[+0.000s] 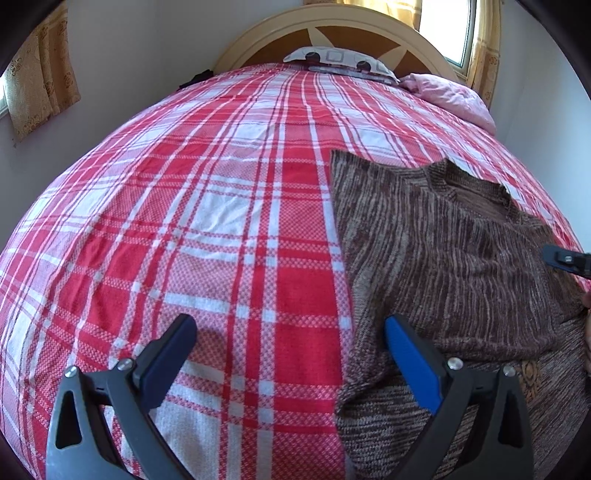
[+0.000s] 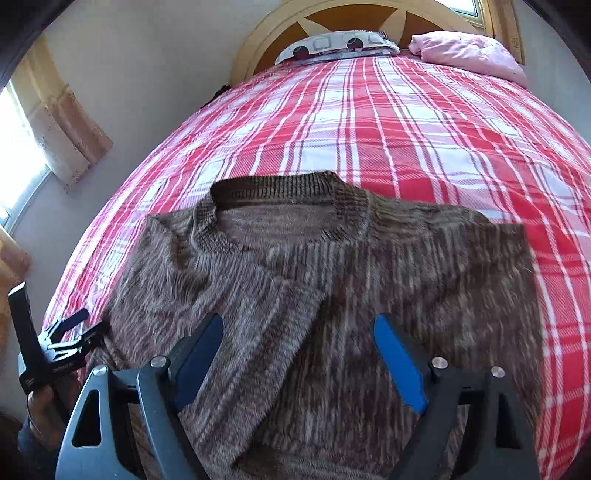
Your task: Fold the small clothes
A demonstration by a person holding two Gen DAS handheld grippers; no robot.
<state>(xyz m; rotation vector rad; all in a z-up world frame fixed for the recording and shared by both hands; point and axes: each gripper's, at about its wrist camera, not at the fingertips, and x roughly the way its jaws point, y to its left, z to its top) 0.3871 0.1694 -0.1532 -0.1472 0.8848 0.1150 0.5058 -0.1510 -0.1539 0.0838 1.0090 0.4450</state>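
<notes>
While lying flat on the bed, the sweater is serving as the landmark for every line below.

Left wrist view
- Sweater (image 1: 443, 258): lying on the plaid bedspread (image 1: 203, 206), filling the right half of the view, with its collar pointing toward the headboard (image 1: 332, 33).
- Left gripper (image 1: 290, 338): hovering over the sweater's left edge with its fingers spread wide apart and gripping nothing; the blue pad (image 1: 410, 362) is sitting over the knit, the other finger over bare plaid.
- Right gripper (image 1: 567, 260): showing only as a dark tip at the sweater's right side, so its opening is not readable here.
- Pillows: a patterned pillow (image 1: 340, 61) and a pink pillow (image 1: 450, 96) are lying well beyond the collar.

Right wrist view
- Sweater (image 2: 332, 280): spreading across the centre, collar (image 2: 280, 206) away from the camera, one sleeve folded diagonally across the chest.
- Right gripper (image 2: 299, 345): hanging over the sweater's lower body, fingers standing wide apart, nothing between them.
- Left gripper (image 2: 79, 325): sitting at the sweater's left edge, held by a hand (image 2: 48, 406); too small to judge its grip.
- Curtain (image 2: 62, 122): hanging far left of the sweater.
</notes>
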